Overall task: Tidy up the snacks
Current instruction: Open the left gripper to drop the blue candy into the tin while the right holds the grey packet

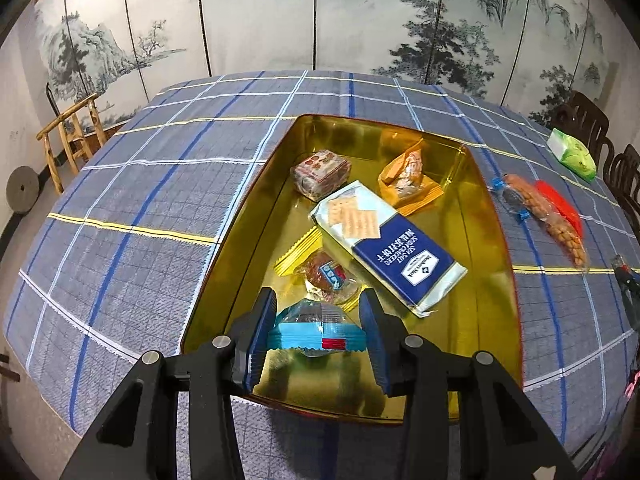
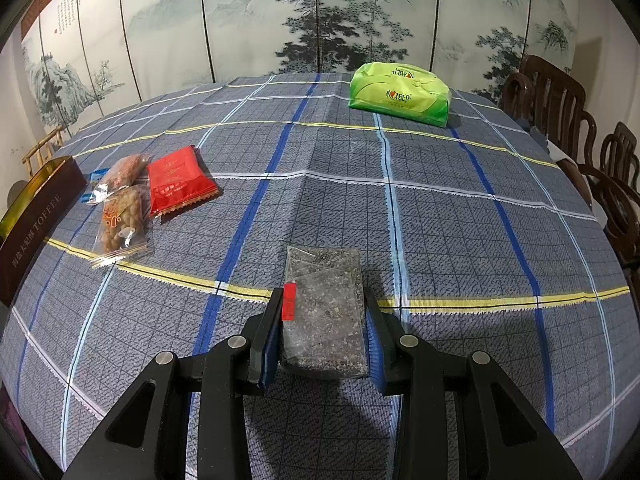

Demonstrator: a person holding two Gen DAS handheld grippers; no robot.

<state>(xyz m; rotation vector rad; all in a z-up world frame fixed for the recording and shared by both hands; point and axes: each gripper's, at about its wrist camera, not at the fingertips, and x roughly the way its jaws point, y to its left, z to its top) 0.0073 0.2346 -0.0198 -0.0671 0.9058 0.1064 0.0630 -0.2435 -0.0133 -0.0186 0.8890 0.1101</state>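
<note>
In the left wrist view my left gripper is shut on a blue-wrapped snack, held over the near end of the open gold tin. Inside the tin lie a blue cracker pack, an orange packet, a clear-wrapped brown cake and a yellow-edged packet. In the right wrist view my right gripper is shut on a clear packet of dark seeded snack, low over the tablecloth. On the left lie a red packet and two clear packets of fried snacks.
The table wears a blue-grey checked cloth. A green tissue pack lies at the far side. The tin's brown outer wall reads TOFFEE at the left edge. Dark wooden chairs stand on the right. A painted folding screen stands behind.
</note>
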